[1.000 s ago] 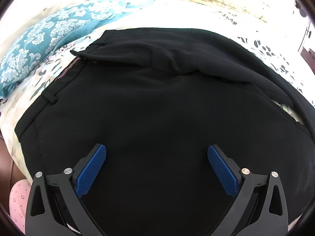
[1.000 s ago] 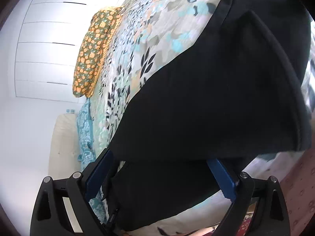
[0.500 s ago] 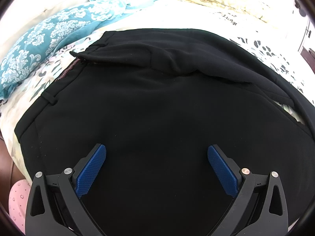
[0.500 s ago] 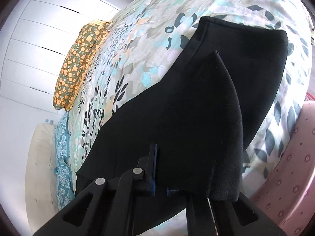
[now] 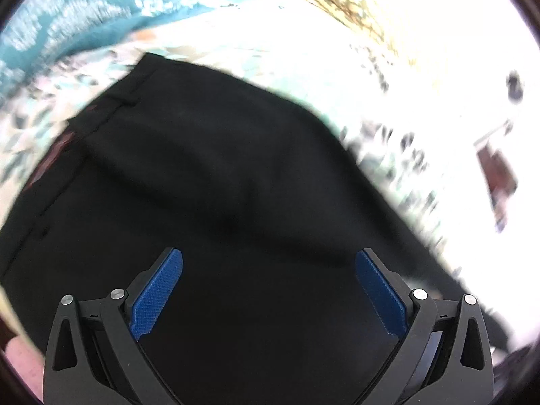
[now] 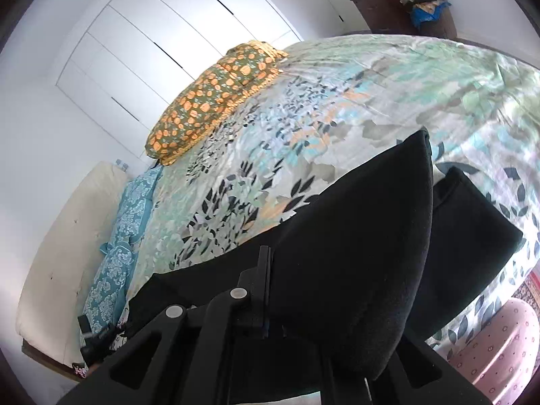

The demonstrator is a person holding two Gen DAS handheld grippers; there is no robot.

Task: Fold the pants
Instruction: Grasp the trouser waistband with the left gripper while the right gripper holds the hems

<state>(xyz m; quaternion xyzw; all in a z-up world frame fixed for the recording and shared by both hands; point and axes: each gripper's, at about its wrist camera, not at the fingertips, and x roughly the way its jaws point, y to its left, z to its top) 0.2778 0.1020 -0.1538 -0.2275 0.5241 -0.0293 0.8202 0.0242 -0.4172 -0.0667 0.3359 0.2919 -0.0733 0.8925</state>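
A: Where are the black fabric pants (image 5: 216, 222) lying?

B: They are lying spread on the bed's floral quilt with grey, teal and orange leaves (image 6: 337, 114). In the left wrist view, which is blurred, the waistband with its belt loop (image 5: 125, 101) is showing at the upper left.

A: What is the right gripper (image 6: 270, 324) doing?

B: Its jaws are sitting pinched together on a fold of the pants, and that cloth is standing up in a ridge (image 6: 371, 253) above the rest of the leg (image 6: 472, 236) lying on the quilt.

A: And the left gripper (image 5: 269, 290)?

B: It is hanging over the pants with its blue pads (image 5: 158, 297) spread wide and nothing between them.

A: What is lying around the pants?

B: A long green pillow with orange dots (image 6: 216, 94) is resting near the white wardrobe doors (image 6: 141, 44). A teal cushion with a white damask pattern (image 6: 118, 243) is lying along the quilt's edge, beside a cream padded headboard (image 6: 64, 256). A pink dotted cloth (image 6: 499, 341) is showing at the lower right.
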